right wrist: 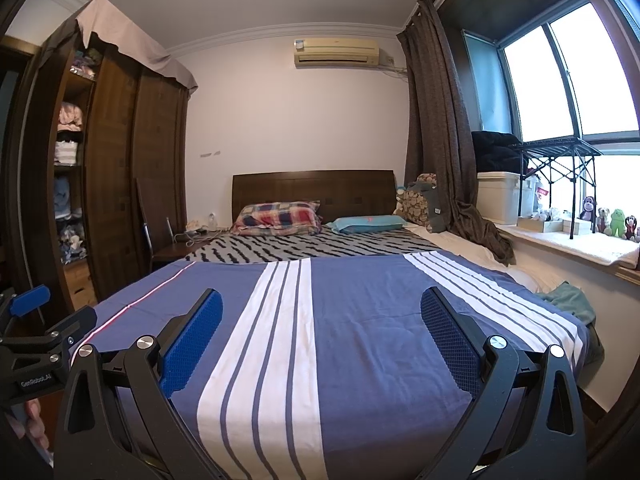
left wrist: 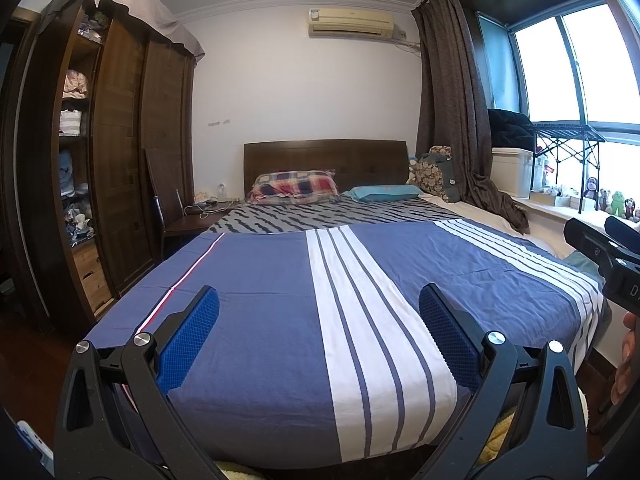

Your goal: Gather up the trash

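No trash to be made out anywhere on the bed (left wrist: 260, 280), its blue striped cover (right wrist: 360, 340) smooth and bare apart from a teal cloth (right wrist: 570, 300) crumpled at the window-side edge. Left claw (left wrist: 319, 336) and right claw (right wrist: 322, 340) both held above the foot of the bed, blue pads (left wrist: 188, 344) wide apart, gripping nothing. Beyond: plaid pillow (left wrist: 294, 186), teal pillow (left wrist: 382, 192), wooden headboard (left wrist: 324, 156), wardrobe (left wrist: 120, 160), air conditioner (left wrist: 350, 22), curtain (left wrist: 452, 120), plush toys (right wrist: 608, 222) on the windowsill (right wrist: 580, 246).

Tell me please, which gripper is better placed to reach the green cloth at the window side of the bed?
Probably the right gripper. It is open and empty, and the green cloth lies on its side. The left gripper, also open, barely sees it.
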Demonstrator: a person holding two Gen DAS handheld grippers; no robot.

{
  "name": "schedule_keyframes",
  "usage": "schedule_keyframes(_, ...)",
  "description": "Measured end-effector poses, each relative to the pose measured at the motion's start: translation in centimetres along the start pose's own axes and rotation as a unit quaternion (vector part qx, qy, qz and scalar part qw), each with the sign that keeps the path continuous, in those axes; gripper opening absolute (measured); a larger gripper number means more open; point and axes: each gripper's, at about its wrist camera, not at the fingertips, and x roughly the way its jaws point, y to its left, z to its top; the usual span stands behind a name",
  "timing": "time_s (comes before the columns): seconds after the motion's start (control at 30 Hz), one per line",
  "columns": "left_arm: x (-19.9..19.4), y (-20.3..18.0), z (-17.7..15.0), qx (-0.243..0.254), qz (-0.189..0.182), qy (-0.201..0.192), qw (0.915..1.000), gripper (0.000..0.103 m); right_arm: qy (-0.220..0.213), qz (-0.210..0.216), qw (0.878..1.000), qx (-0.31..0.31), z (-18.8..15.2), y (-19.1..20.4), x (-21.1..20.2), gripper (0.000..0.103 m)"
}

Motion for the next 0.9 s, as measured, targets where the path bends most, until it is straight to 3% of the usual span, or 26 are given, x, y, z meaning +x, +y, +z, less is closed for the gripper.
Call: schedule_keyframes(0.9,0.19,0.32,-0.10,-0.023,0.005,0.004,0.9997,0.095,0.004,0.000,1.000,0.000,0.05,0.37,0.01,0.099)
